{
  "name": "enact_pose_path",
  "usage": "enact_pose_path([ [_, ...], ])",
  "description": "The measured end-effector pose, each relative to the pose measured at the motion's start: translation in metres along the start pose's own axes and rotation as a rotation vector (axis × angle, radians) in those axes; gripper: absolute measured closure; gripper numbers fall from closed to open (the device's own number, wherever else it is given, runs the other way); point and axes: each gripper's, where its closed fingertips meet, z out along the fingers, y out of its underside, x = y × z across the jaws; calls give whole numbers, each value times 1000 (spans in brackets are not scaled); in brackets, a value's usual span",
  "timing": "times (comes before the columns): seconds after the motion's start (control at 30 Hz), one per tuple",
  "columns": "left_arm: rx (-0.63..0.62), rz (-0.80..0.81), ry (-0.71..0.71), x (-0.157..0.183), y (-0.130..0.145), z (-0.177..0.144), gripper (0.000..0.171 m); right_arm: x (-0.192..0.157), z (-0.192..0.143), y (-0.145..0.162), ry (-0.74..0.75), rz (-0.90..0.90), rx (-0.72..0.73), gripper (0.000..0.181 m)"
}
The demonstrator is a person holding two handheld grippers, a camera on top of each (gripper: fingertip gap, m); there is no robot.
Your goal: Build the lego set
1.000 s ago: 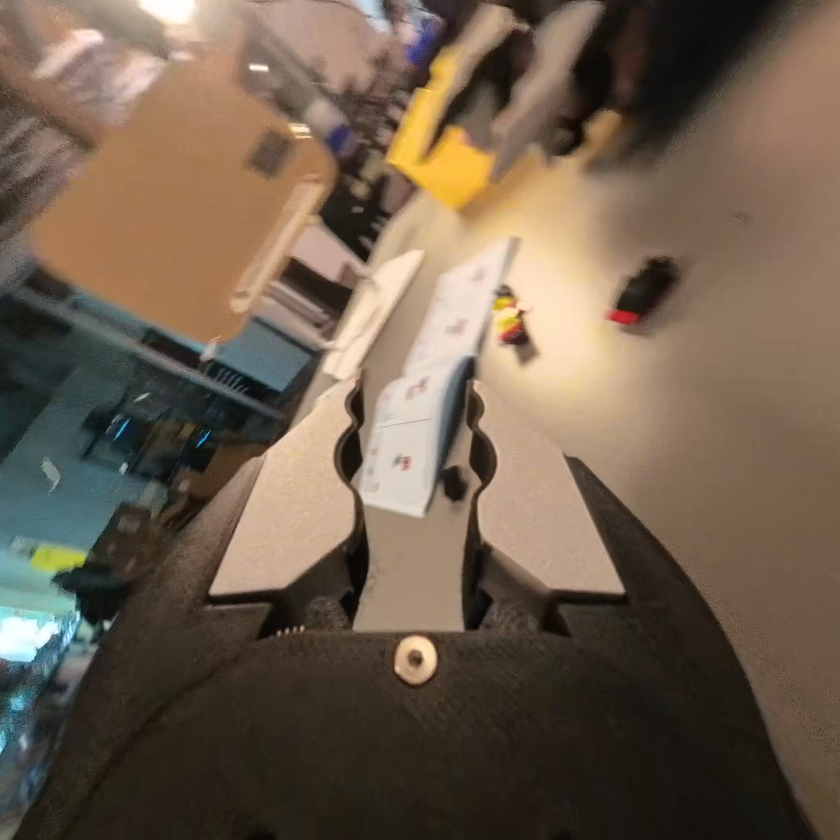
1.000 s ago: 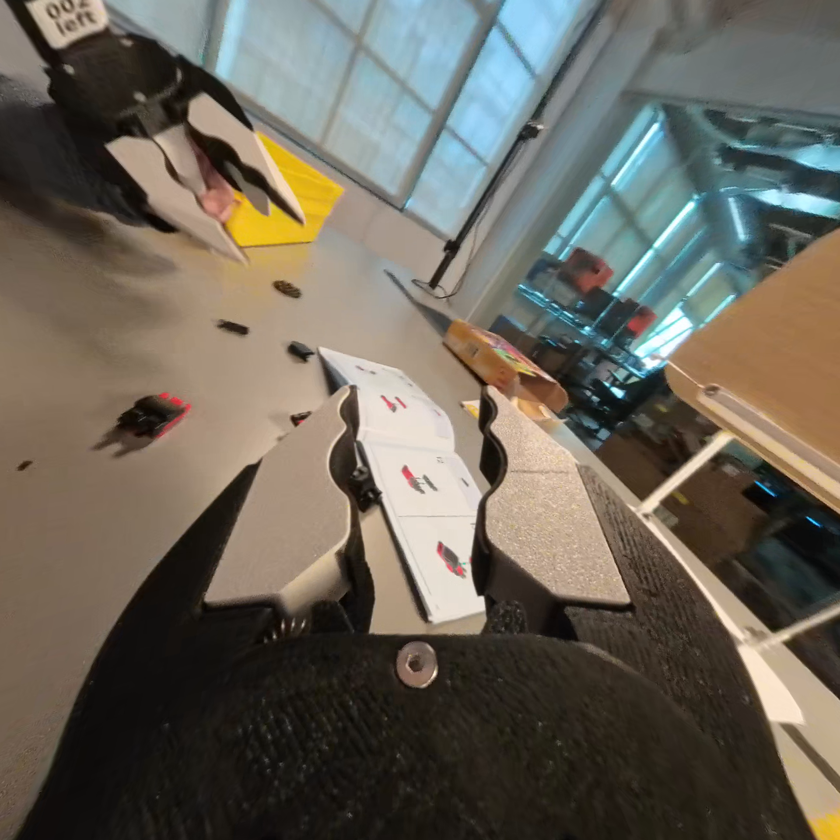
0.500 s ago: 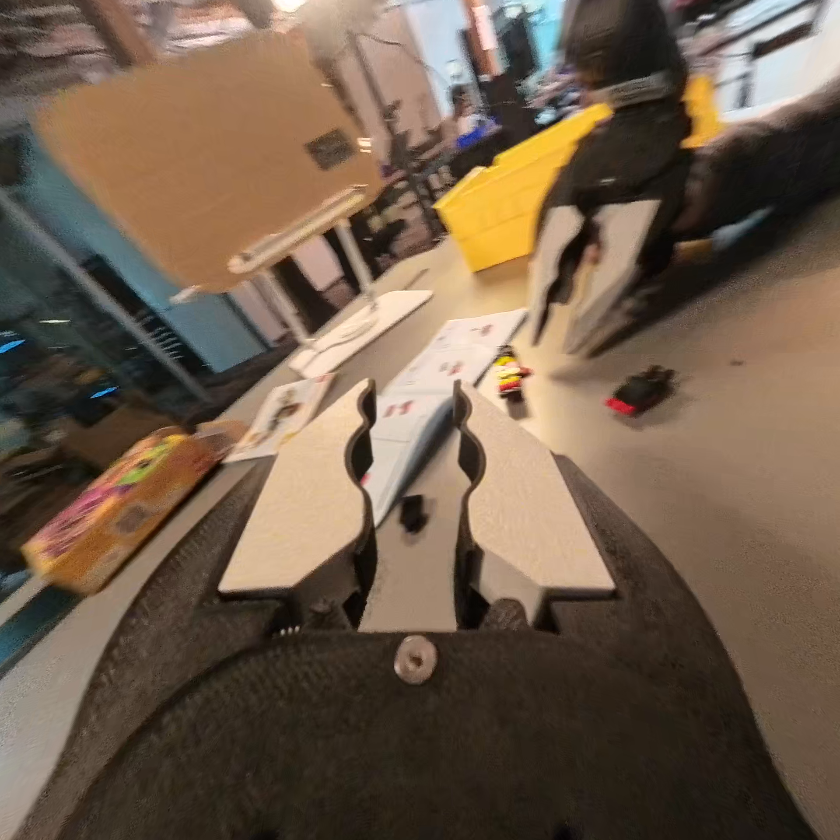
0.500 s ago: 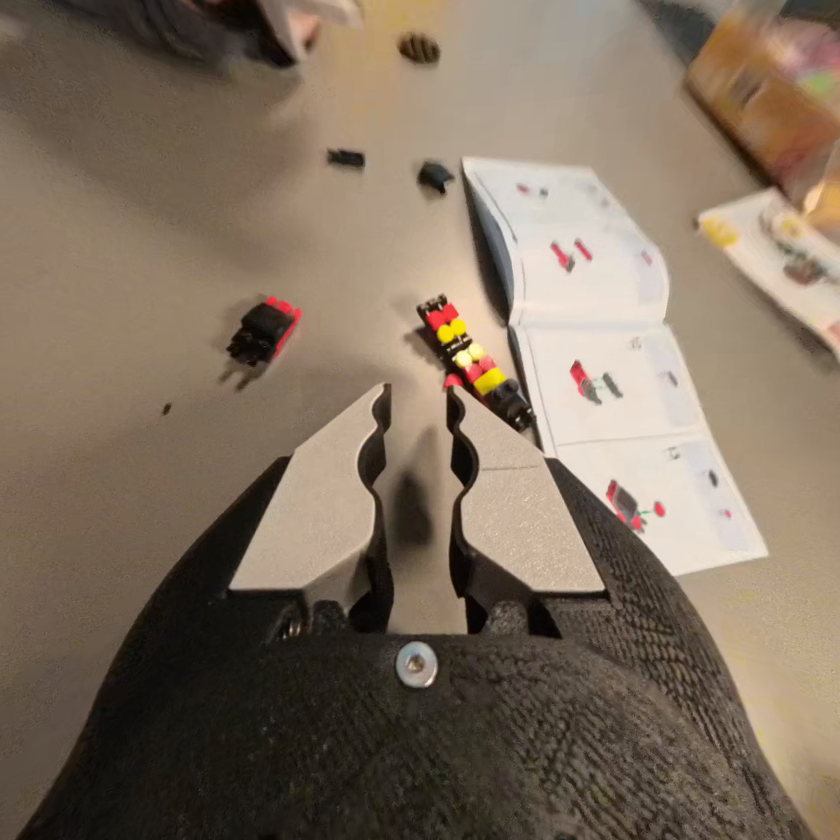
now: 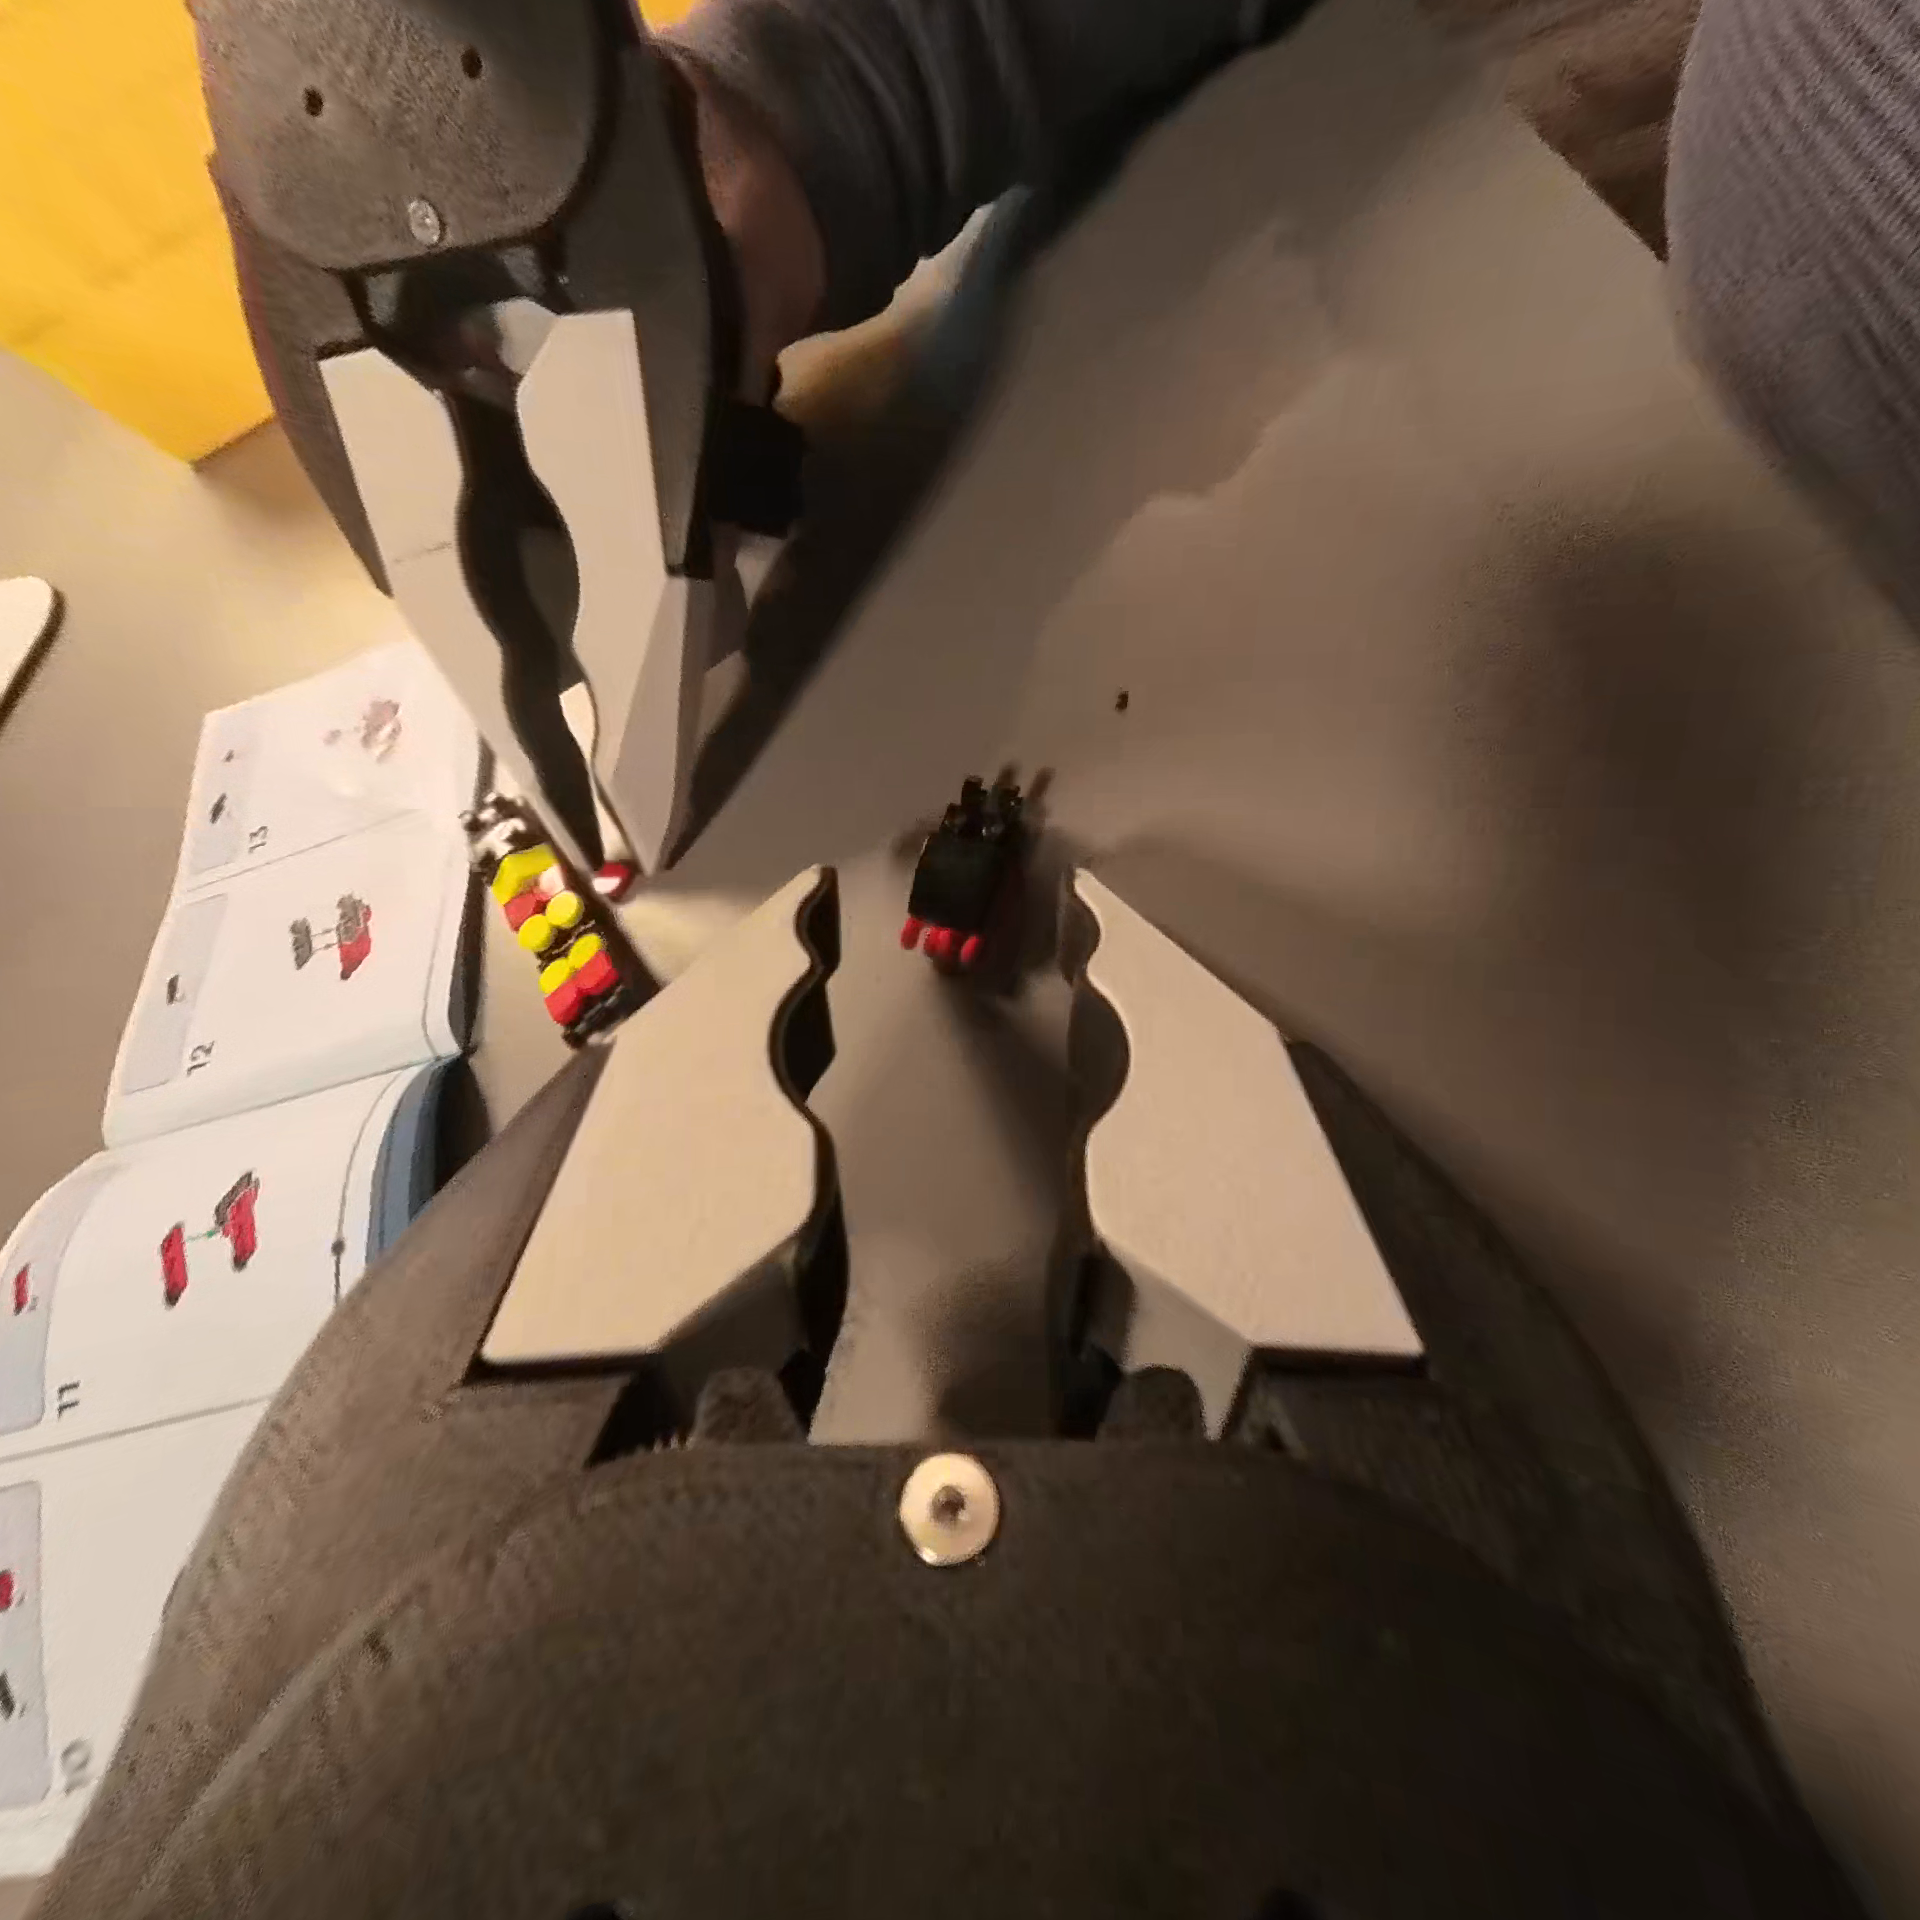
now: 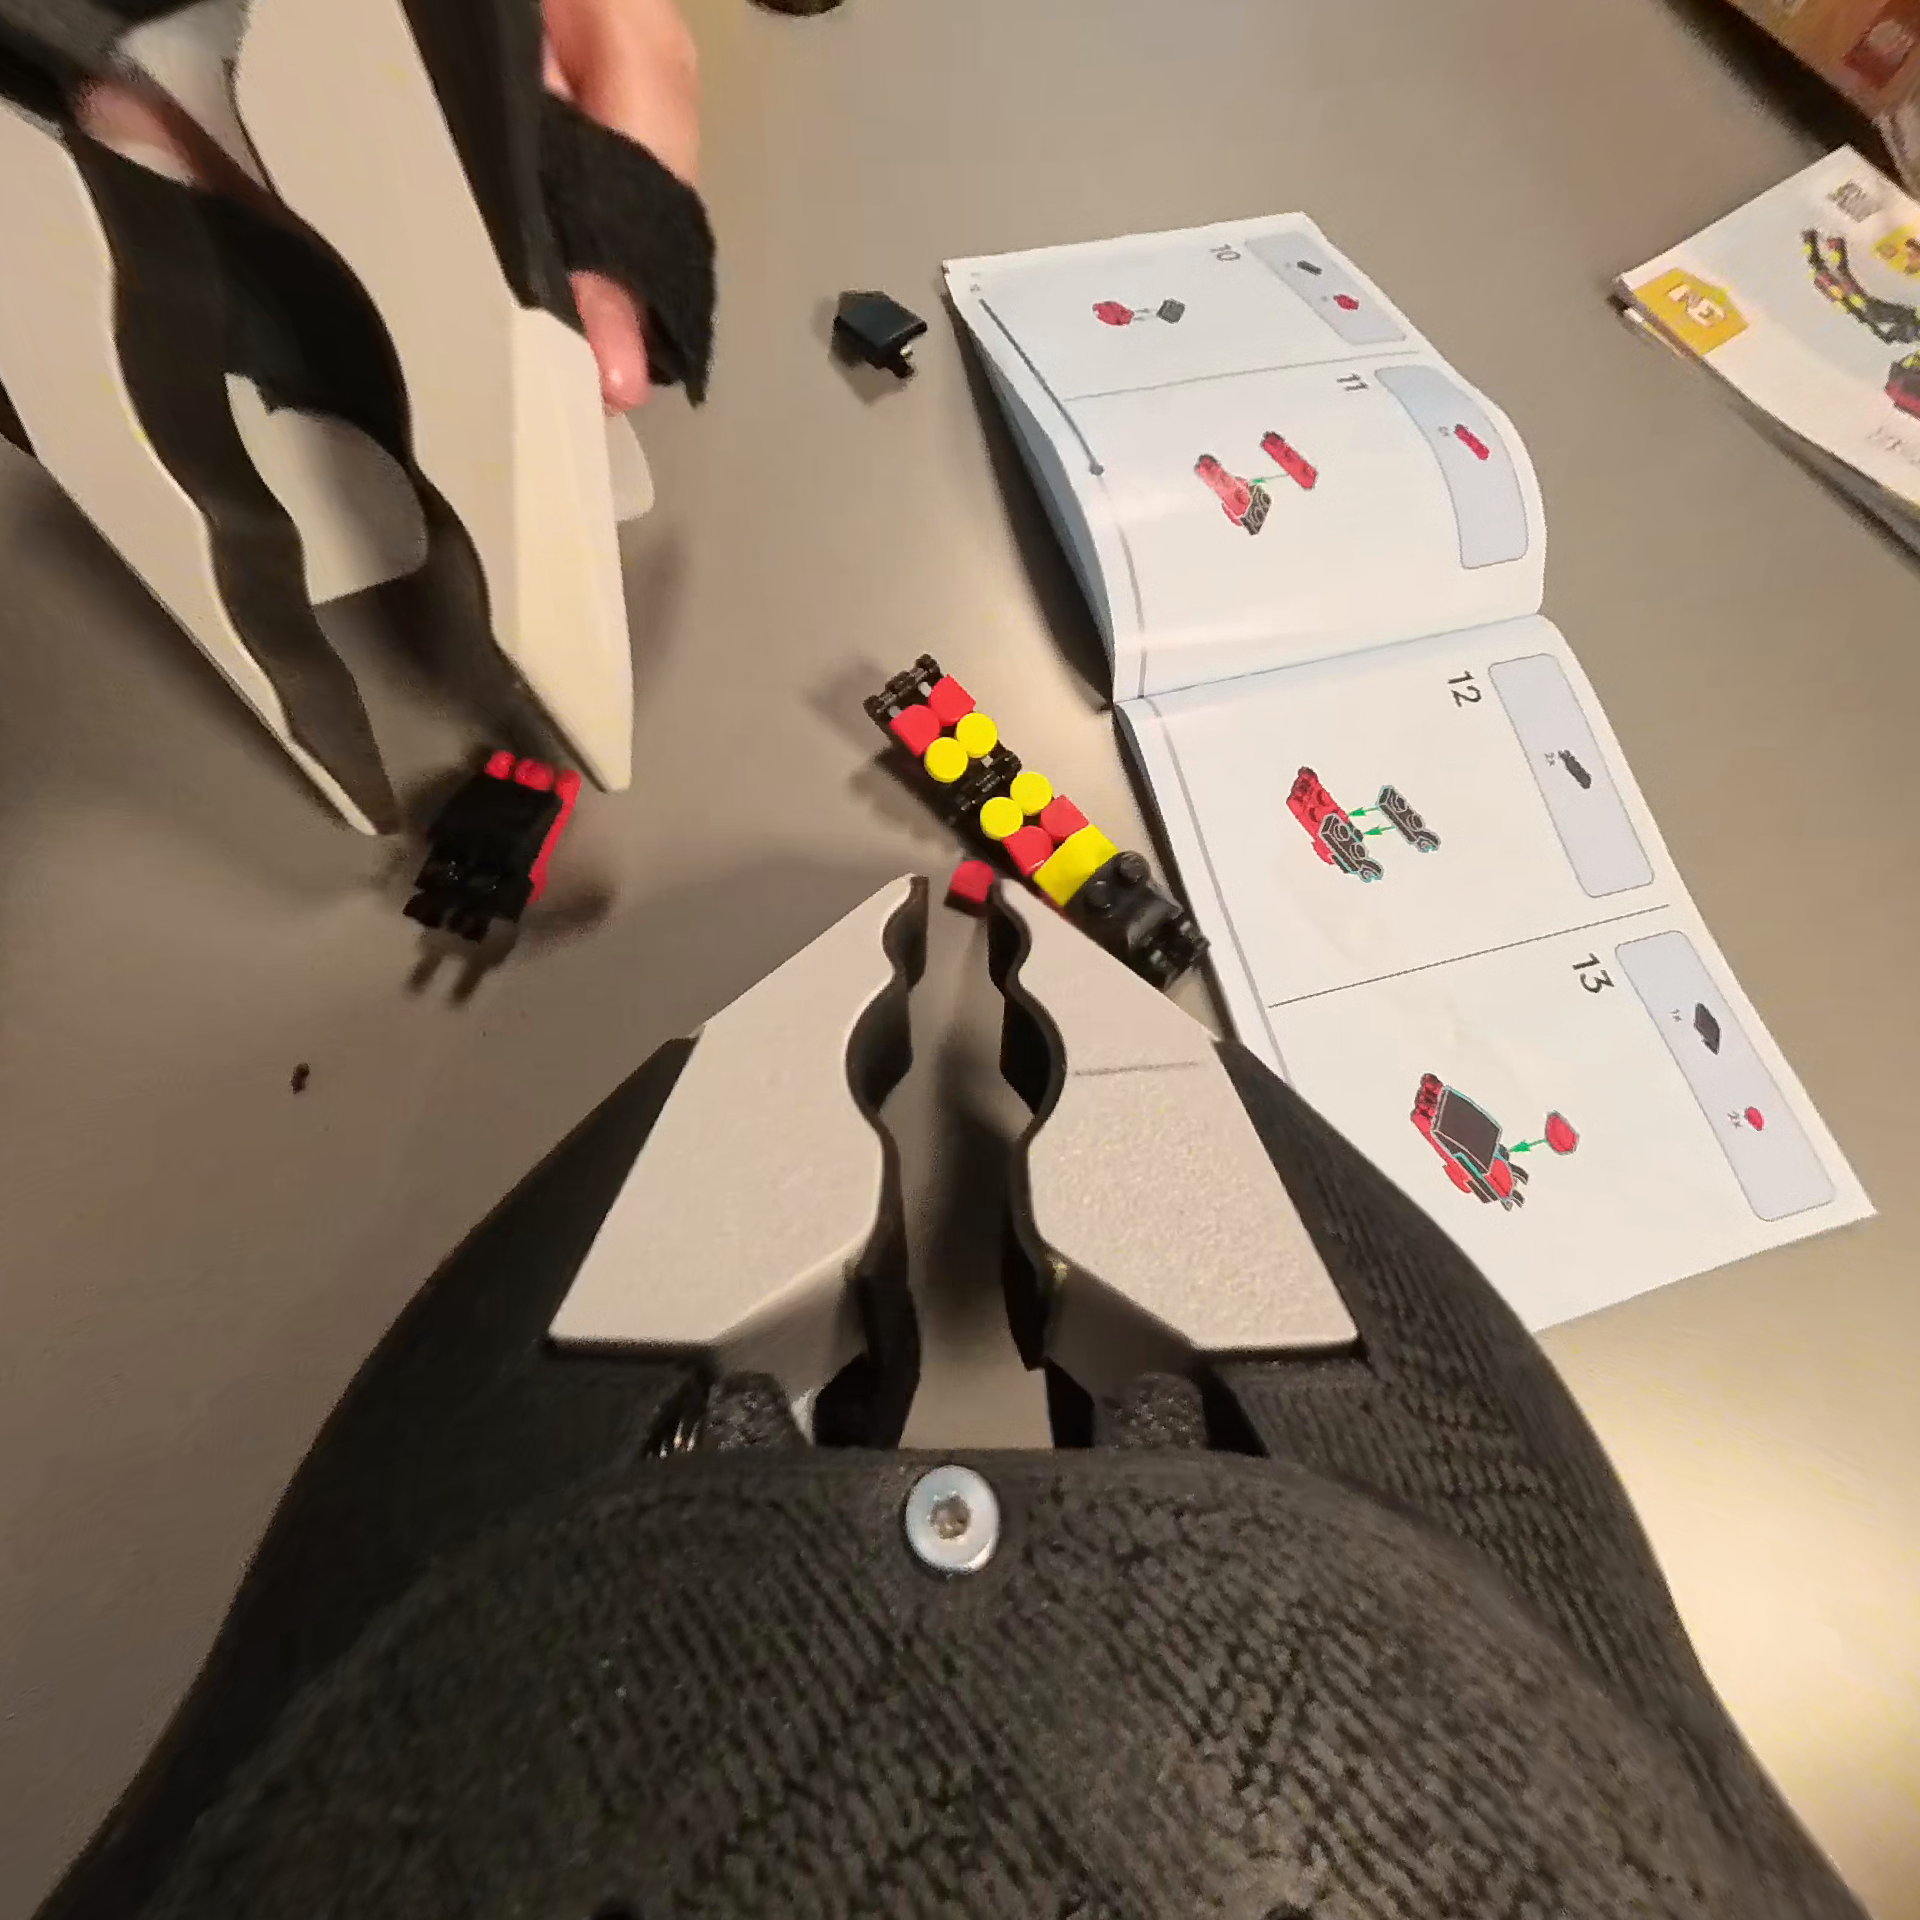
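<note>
Here the build lies in pieces on the grey bench (image 6: 1039,125), each within reach of one tool: a small black-and-red sub-assembly (image 6: 494,847) sits to one side, and a longer strip of red, yellow and black bricks (image 6: 1023,816) lies just beside the open instruction booklet (image 6: 1403,644), presumably so the pictured steps can be checked against it. A single loose red stud (image 6: 971,881) rests touching or nearly touching the strip's near end. The right gripper (image 6: 954,902) points straight at that stud, its fingers only narrowly parted and holding nothing, which suggests it is lining up for a fine pinch. The left gripper (image 5: 951,888) is spread wider and also empty, with the black-and-red sub-assembly (image 5: 966,883) lying between and just past its tips, a stance suited to closing on that chunk and steadying it. Farther off lie a lone dark slope piece (image 6: 876,327) beyond the booklet and a second leaflet (image 6: 1787,312) at the bench's far side, both well apart from the action. A yellow bin (image 5: 114,208) stands behind.
</note>
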Motion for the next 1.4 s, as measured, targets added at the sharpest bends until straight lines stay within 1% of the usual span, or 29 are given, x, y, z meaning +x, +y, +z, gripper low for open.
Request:
enact_pose_path([
  [0.1,-8,-16,94,5,1,3,135,-3,1,-1,5,-23,-2,181],
  [0.2,0,15,192,13,1,2,141,-5,1,-1,-14,-20,-1,181],
  [0.27,7,32,199,12,0,2,141,-8,0,-1,-36,-30,4,181],
  [0.37,-2,14,202,11,1,3,142,-13,-1,0,-66,-46,3,181],
  [0.43,-4,14,201,11,2,3,146,-14,-2,1,-82,-42,3,181],
  [0.57,-8,9,171,7,2,4,150,-7,-2,1,-52,-3,4,170],
  [0.7,-15,-3,153,6,2,4,153,-8,0,-1,-49,-16,6,167],
  [0.83,-13,12,131,6,2,4,155,-9,4,-6,-95,-65,12,164],
  [0.93,-21,-9,128,6,3,3,155,-9,6,-7,-155,-105,16,163],
  [1.07,-40,-66,92,4,7,0,155,-11,6,-6,-229,-102,11,164],
  [1.27,-75,-170,-40,-3,13,-5,155,-15,2,-4,-220,-152,17,174],
  [1.4,-88,-223,-83,-4,13,-4,155,-15,2,-3,-217,-145,16,175],
])
